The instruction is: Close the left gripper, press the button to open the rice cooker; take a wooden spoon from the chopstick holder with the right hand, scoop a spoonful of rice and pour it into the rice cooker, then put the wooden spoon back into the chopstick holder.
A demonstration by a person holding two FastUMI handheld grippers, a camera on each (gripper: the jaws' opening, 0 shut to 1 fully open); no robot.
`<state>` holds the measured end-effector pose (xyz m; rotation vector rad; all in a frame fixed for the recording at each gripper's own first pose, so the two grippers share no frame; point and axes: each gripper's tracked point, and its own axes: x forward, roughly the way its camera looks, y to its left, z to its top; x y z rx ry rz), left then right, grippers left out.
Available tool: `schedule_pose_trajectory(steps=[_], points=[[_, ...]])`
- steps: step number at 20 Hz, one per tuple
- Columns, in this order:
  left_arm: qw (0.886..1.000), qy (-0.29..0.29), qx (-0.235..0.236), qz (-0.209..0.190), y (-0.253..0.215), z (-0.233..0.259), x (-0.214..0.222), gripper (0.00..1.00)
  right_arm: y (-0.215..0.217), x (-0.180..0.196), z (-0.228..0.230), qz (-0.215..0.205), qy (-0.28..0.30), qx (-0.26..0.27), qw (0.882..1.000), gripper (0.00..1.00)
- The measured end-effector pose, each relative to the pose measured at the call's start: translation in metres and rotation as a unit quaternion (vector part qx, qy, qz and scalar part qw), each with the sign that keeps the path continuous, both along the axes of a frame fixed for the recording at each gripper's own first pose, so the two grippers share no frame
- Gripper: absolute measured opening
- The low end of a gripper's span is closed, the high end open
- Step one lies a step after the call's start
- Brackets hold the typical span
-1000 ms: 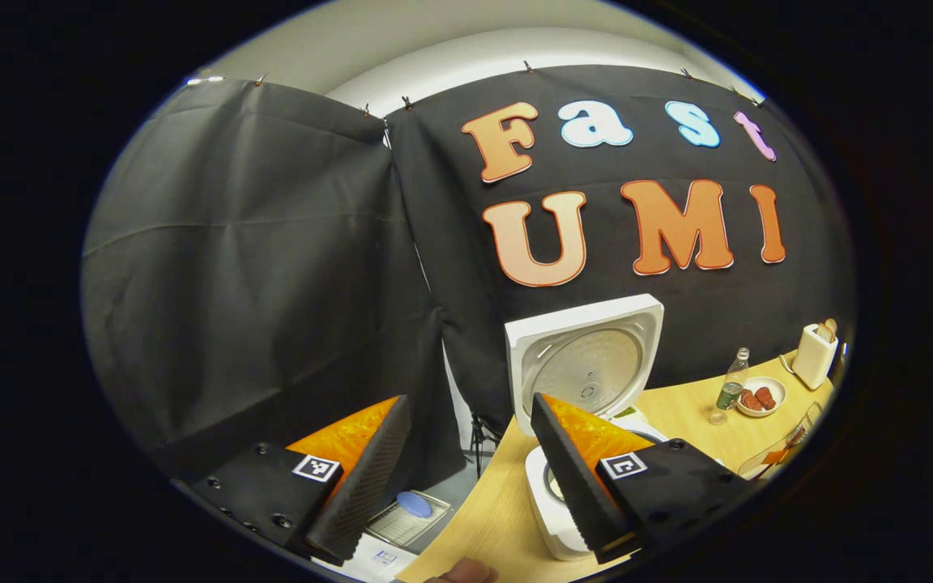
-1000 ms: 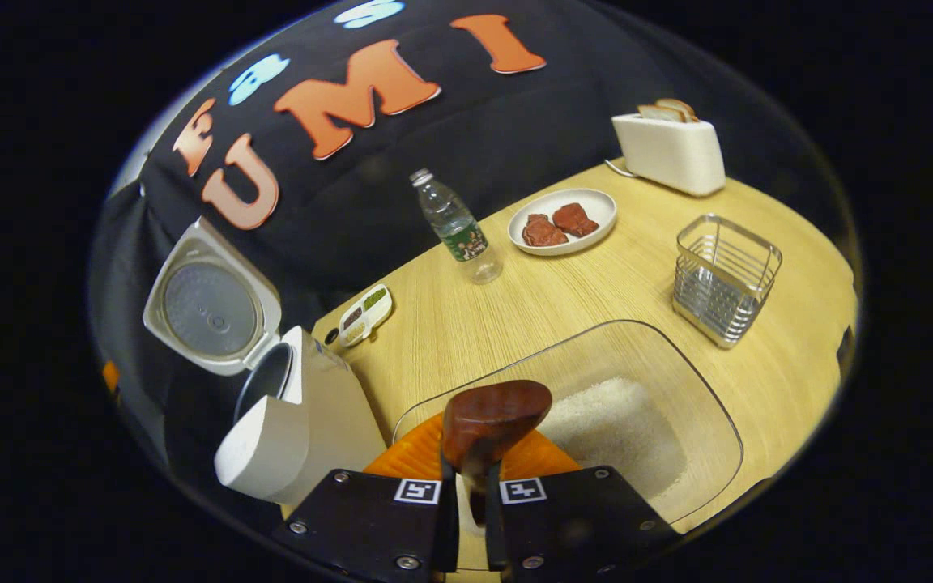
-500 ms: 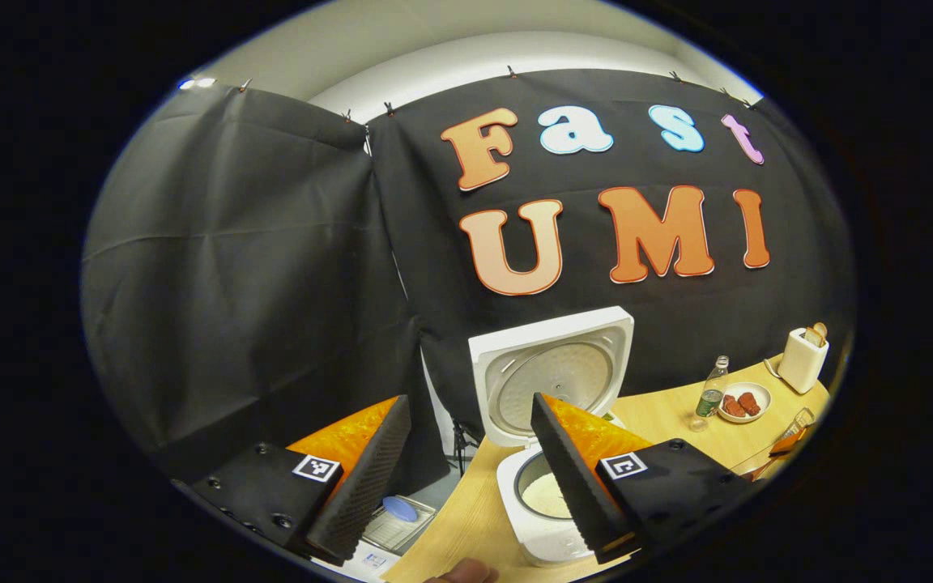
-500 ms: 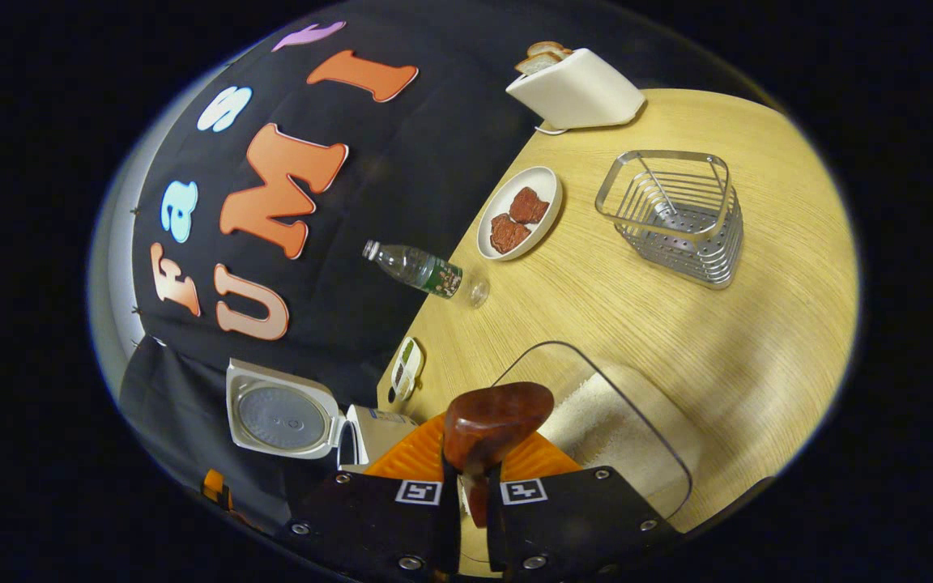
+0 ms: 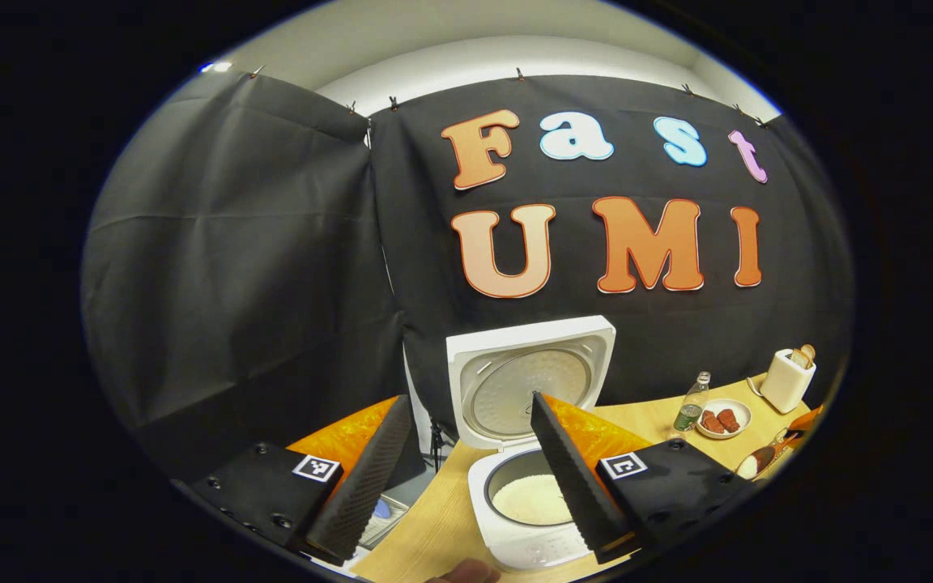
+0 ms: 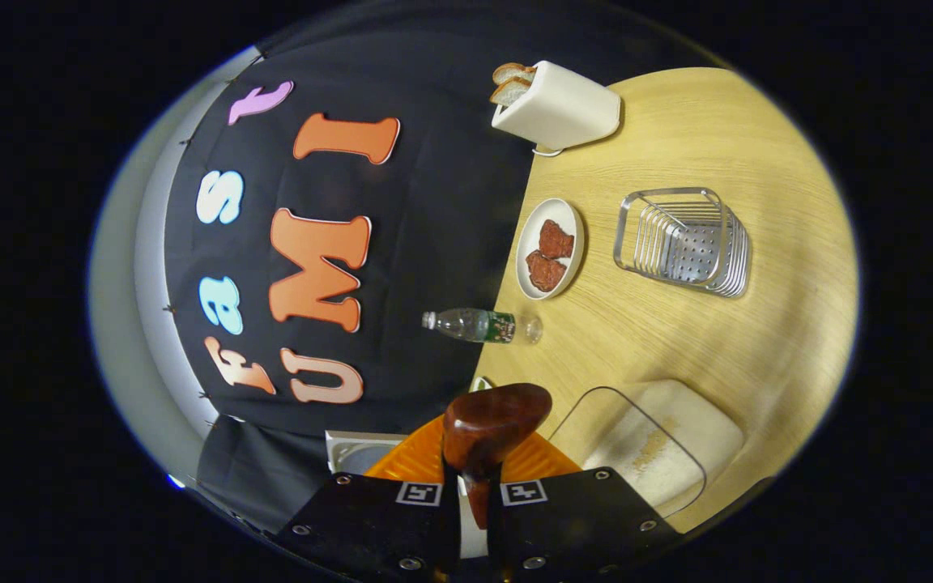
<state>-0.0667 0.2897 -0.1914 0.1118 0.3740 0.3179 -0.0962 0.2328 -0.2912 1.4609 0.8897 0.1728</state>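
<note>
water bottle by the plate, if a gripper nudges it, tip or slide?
Probably tips: the water bottle is tall and narrow, standing upright on the table. It looks mostly empty, so likely light. Round body, so once down it may roll toward the plate beside it.

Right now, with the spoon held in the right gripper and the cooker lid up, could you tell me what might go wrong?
The right gripper is rolled well over with the wooden spoon clamped, and in the left gripper view the spoon's bowl looks loaded, so rice may spill on the table short of the rice cooker. The raised lid could be knocked. The open left gripper sits near the pot.
</note>
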Motion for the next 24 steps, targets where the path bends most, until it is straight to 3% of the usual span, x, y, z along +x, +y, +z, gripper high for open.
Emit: schedule_pose_trajectory(steps=[6, 9, 16, 19, 24], points=[[0.999, -0.011, -0.021, 0.039, 0.028, -0.001, -0.012, 0.99, 0.039, 0.031, 0.053, 0.0, -0.015, 0.058, 0.998, 0.12], [0.997, -0.012, 0.014, 0.072, 0.053, 0.0, -0.027, 0.99, 0.077, 0.041, 0.072, 0.028, -0.02, 0.071, 0.997, 0.12], [0.994, -0.007, 0.014, 0.108, 0.078, -0.004, -0.056, 1.0, 0.175, 0.064, 0.114, 0.113, -0.048, 0.083, 0.989, 0.12], [0.991, -0.016, 0.011, 0.135, 0.091, 0.003, -0.073, 0.99, 0.21, 0.073, 0.135, 0.146, -0.074, 0.065, 0.984, 0.12], [0.985, -0.01, 0.022, 0.168, 0.11, 0.003, -0.104, 1.0, 0.262, 0.085, 0.15, 0.193, -0.139, -0.01, 0.971, 0.12]])
